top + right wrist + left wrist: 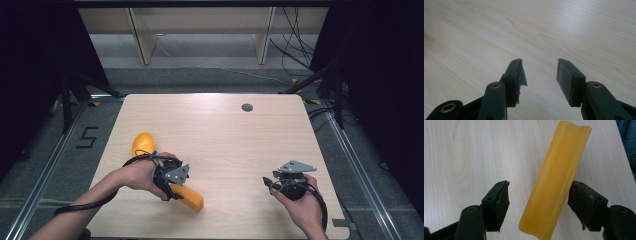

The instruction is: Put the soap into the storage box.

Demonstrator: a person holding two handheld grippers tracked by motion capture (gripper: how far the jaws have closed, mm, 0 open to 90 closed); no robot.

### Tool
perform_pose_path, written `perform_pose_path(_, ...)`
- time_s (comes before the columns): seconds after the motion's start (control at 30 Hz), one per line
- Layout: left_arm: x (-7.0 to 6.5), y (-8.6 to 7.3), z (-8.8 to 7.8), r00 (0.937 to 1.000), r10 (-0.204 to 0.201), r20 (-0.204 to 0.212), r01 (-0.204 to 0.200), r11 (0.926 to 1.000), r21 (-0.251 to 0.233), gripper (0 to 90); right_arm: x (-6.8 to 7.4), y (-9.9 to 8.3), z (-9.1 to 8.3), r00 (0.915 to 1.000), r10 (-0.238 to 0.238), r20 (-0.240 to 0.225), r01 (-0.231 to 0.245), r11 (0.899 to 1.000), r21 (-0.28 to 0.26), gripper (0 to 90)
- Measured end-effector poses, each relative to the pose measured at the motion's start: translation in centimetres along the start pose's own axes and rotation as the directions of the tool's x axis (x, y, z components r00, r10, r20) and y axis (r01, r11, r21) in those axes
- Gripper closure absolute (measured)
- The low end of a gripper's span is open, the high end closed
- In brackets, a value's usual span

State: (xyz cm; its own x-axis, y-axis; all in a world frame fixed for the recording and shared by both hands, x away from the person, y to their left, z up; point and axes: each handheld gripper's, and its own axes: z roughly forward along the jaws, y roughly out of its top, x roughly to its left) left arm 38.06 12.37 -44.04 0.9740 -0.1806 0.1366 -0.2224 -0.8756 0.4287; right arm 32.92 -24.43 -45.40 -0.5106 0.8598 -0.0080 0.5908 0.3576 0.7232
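A yellow-orange tool lies on the wooden table (pixel 225 135), with a rounded head (pixel 143 142) and a long grooved handle (pixel 192 200). In the left gripper view the handle (pixel 556 177) runs up between the jaws. My left gripper (pixel 539 185) is open around it: the right pad (pixel 580 203) is at the handle's edge and the left pad (pixel 502 202) stands well apart. In the high view the left gripper (pixel 172 182) covers the tool's middle. My right gripper (pixel 539 61) is open over bare wood, and the high view places that right gripper (pixel 280 182) at the front right.
A small grey round cap (pixel 247 107) is set into the table near its far edge. Wooden frame legs (pixel 142 42) and loose cables (pixel 295 50) are on the floor beyond the table. Black curtains flank both sides.
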Motion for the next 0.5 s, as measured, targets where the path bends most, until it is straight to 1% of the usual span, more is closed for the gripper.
perform_pose_path(0.03,0.0,0.1,0.1,1.0000,0.005,0.004,-0.005,1.0000,0.004,32.1,0.0,0.0,0.1,0.9999,0.006,-0.013,-0.006,1.000,-0.001,55.6)
perform_pose_path(0.1,0.0,0.2,0.2,1.0000,0.006,0.007,-0.006,1.0000,0.004,32.2,0.0,0.0,0.0,0.9999,0.008,-0.010,-0.008,1.000,0.002,55.6)
perform_pose_path(0.13,0.0,0.3,0.4,0.9998,0.009,0.019,-0.009,0.9999,0.007,32.3,0.1,0.0,0.0,0.9995,0.027,-0.013,-0.027,1.000,0.009,55.6)
perform_pose_path(0.17,0.0,0.3,0.4,0.9998,0.009,0.019,-0.009,0.9999,0.007,32.3,0.1,0.0,0.0,0.9995,0.027,-0.013,-0.027,1.000,0.009,55.6)
perform_pose_path(0.23,-0.1,0.4,0.9,0.9993,0.019,0.032,-0.019,0.9997,0.016,32.6,0.1,0.0,0.0,0.9995,0.030,-0.013,-0.030,0.999,0.011,55.5)
perform_pose_path(0.33,-0.2,0.5,1.1,0.9991,0.026,0.033,-0.026,0.9994,0.021,34.9,0.1,0.0,0.0,0.9995,0.028,-0.012,-0.028,1.000,0.012,55.5)
perform_pose_path(0.37,-0.2,0.5,1.3,0.9991,0.022,0.037,-0.023,0.9996,0.019,34.9,0.0,0.0,0.2,0.9997,0.012,-0.023,-0.012,1.000,0.004,55.4)
perform_pose_path(0.4,-0.2,0.5,1.4,0.9989,0.025,0.040,-0.026,0.9995,0.020,36.5,0.0,0.0,0.2,0.9996,0.008,-0.025,-0.008,1.000,0.003,55.4)
perform_pose_path(0.43,-0.2,0.5,1.5,0.9987,0.028,0.043,-0.029,0.9994,0.020,38.3,0.1,0.0,0.1,0.9996,0.025,-0.015,-0.025,1.000,0.014,55.3)
perform_pose_path(0.47,-0.3,0.5,1.6,0.9982,0.032,0.051,-0.034,0.9992,0.022,39.1,0.0,0.0,0.2,0.9997,0.010,-0.021,-0.009,1.000,0.006,55.3)
perform_pose_path(0.5,-0.3,0.5,1.7,0.9979,0.032,0.057,-0.033,0.9993,0.019,40.2,-0.1,0.0,0.2,0.9997,0.005,-0.026,-0.004,1.000,0.004,55.2)
